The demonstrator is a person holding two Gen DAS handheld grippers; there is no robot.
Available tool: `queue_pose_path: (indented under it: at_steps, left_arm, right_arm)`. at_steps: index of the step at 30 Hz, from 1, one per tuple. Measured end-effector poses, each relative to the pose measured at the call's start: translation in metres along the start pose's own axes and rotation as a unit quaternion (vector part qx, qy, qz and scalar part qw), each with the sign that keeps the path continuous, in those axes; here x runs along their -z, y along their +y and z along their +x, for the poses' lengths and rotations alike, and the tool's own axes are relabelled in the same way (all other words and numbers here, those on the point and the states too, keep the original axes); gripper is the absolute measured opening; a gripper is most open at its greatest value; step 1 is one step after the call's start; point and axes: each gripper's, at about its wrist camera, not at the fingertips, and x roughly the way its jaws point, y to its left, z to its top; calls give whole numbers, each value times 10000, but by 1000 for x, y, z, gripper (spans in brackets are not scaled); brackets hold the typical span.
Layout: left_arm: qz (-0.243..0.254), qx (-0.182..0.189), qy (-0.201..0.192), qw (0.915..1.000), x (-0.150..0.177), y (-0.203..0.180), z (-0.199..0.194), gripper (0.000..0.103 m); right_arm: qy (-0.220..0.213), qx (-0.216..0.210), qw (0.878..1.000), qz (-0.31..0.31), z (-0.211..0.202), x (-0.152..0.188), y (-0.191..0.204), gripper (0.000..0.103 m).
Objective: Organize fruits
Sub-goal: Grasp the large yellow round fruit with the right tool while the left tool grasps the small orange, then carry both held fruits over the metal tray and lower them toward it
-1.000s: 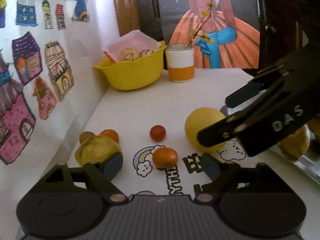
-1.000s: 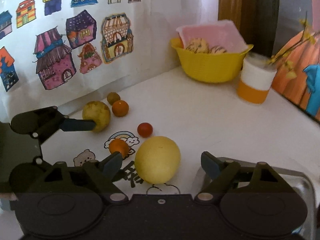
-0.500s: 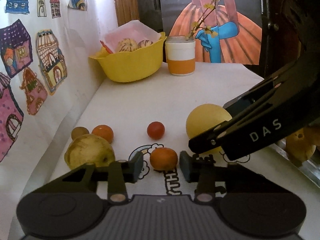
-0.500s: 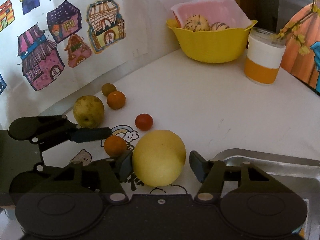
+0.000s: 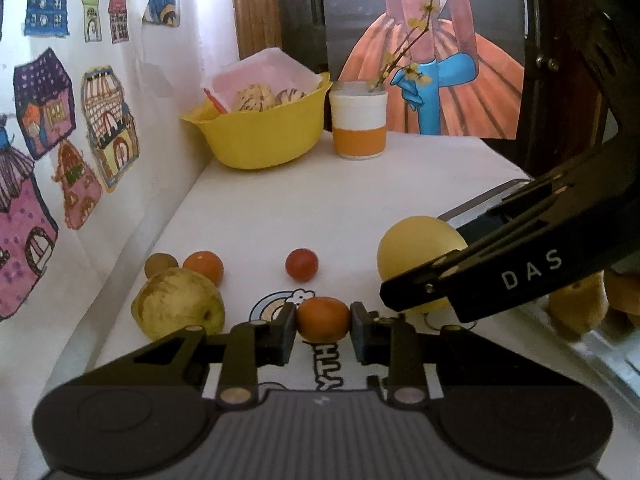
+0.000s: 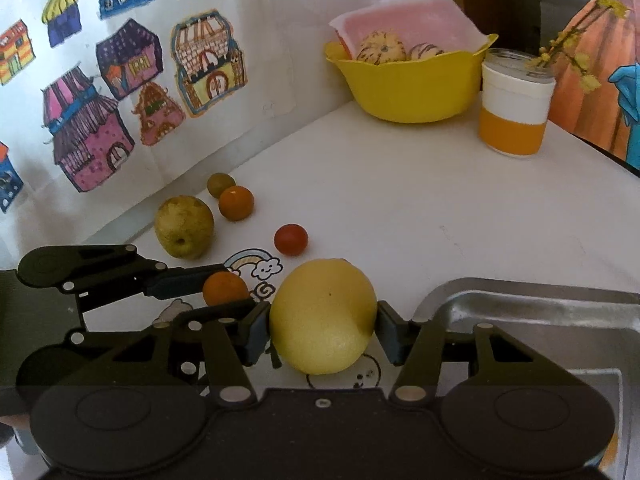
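Grabbing two fruits at once here, so best to squeeze gently, lift both straight up off the table (image 5: 360,196), and carry them over to the tray (image 6: 532,300) without knocking each other, since the two tools sit really close. Worth watching the little orange fruit (image 5: 323,319): round, smooth, probably keen to squirt out if pinched off-centre.

Left gripper (image 5: 323,330) narrowed right down, pads touching the orange fruit on both sides, fruit apparently resting on the printed mat. Right gripper (image 6: 323,326) spread much wider, clamped around the big yellow fruit (image 6: 323,316), just beside the tray's rim. Can't tell how firm either squeeze is. Red tomato (image 5: 301,265), greenish pear-ish thing (image 5: 179,308) and two more small ones waiting near the wall.
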Motion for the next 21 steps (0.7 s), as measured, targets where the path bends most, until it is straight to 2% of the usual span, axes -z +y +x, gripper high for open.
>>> queue_pose_path:
  at_steps: [11,21]
  left_arm:
    - [18,318,-177,9993,-6,-33,-32,31]
    - [82,874,-202,9959,-5,-80,-60,31]
  right_arm:
    - [-583,146,9980,197,-71,18,-12,57]
    - [-941,543,9933,400,-151,62,-27,57]
